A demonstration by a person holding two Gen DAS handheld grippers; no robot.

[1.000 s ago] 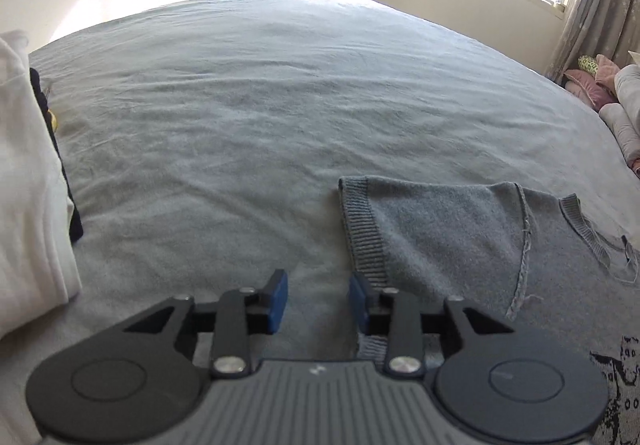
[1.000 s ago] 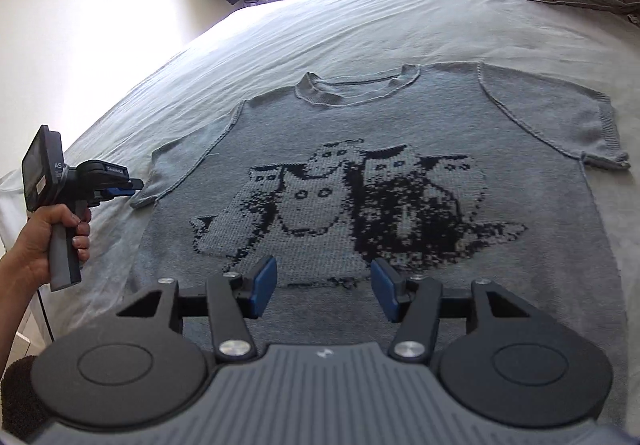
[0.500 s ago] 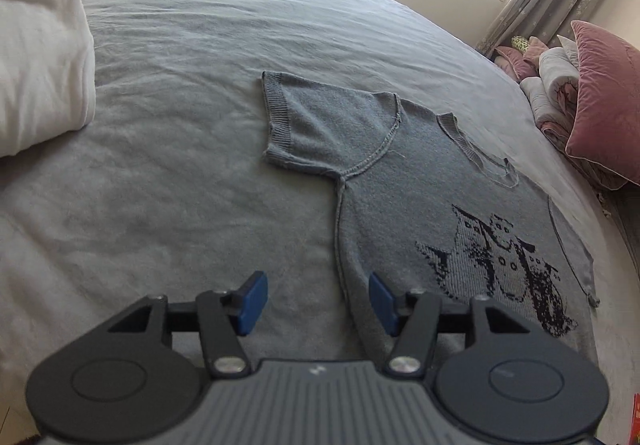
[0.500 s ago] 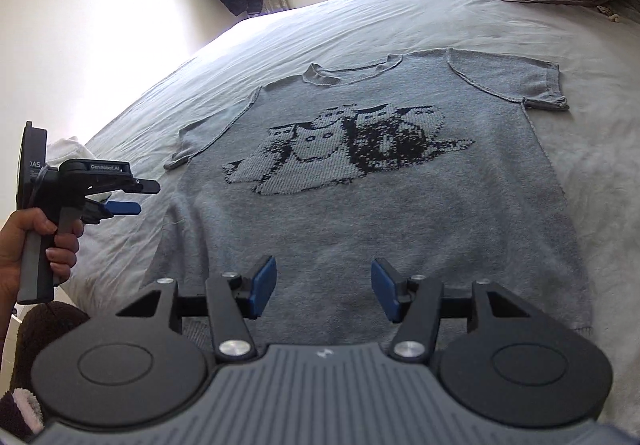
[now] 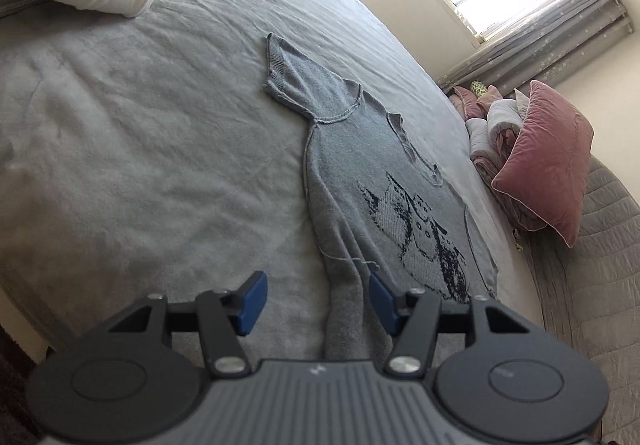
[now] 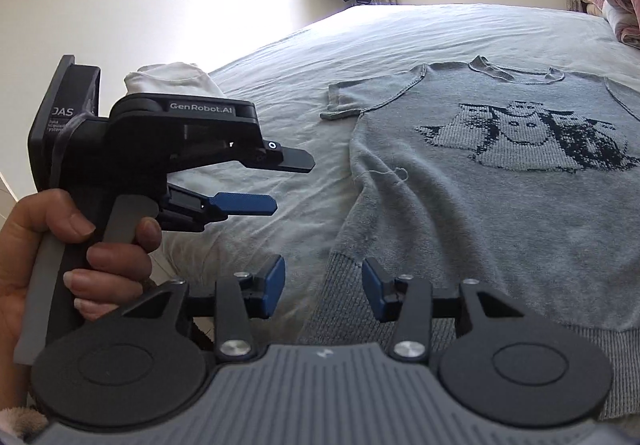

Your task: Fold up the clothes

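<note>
Your left gripper [image 5: 314, 301] tilts down, jaws apart over the sweater's [image 5: 360, 205] hem corner; your right gripper [image 6: 323, 288], jaws just narrowing, still apart, nothing clamped.

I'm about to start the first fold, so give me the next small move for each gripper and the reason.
Probably lower both grippers onto the grey sweater's hem. The sweater lies flat, face up on the bed. The left gripper and the right gripper, whose jaws have just been closing, both hang open over its near left corner, pads not pressing on cloth.
</note>
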